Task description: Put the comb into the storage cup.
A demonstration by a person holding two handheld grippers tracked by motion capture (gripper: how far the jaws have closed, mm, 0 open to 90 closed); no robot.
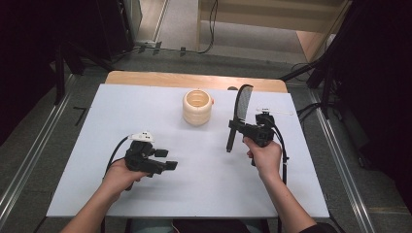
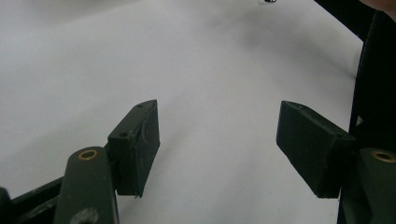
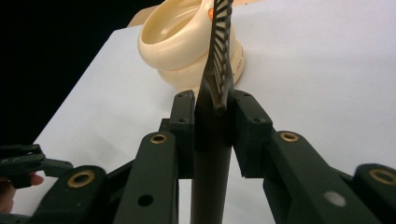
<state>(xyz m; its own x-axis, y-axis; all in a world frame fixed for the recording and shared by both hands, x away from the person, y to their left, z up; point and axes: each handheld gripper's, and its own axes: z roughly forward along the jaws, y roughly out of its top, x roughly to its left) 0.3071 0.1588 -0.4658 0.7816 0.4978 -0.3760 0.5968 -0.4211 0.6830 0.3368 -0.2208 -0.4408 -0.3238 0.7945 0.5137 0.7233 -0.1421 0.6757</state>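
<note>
A black comb (image 1: 241, 103) is held upright above the right side of the white table sheet (image 1: 121, 111), teeth end up and handle hanging down. My right gripper (image 1: 236, 127) is shut on its handle just below the teeth. In the right gripper view the pads (image 3: 252, 126) of my right gripper (image 3: 214, 121) press both sides of the comb (image 3: 219, 60). A cream ribbed cup (image 1: 197, 107) stands upright at the back middle, left of the comb, and appears behind it as the cup (image 3: 180, 37). My left gripper (image 1: 166, 159) hovers open at the front left, and nothing sits in the left gripper (image 2: 217, 140).
The wooden table edge (image 1: 194, 79) runs behind the sheet. Dark stands and cables surround the table on the floor. A small white item (image 1: 274, 111) lies near the sheet's right edge, behind my right hand.
</note>
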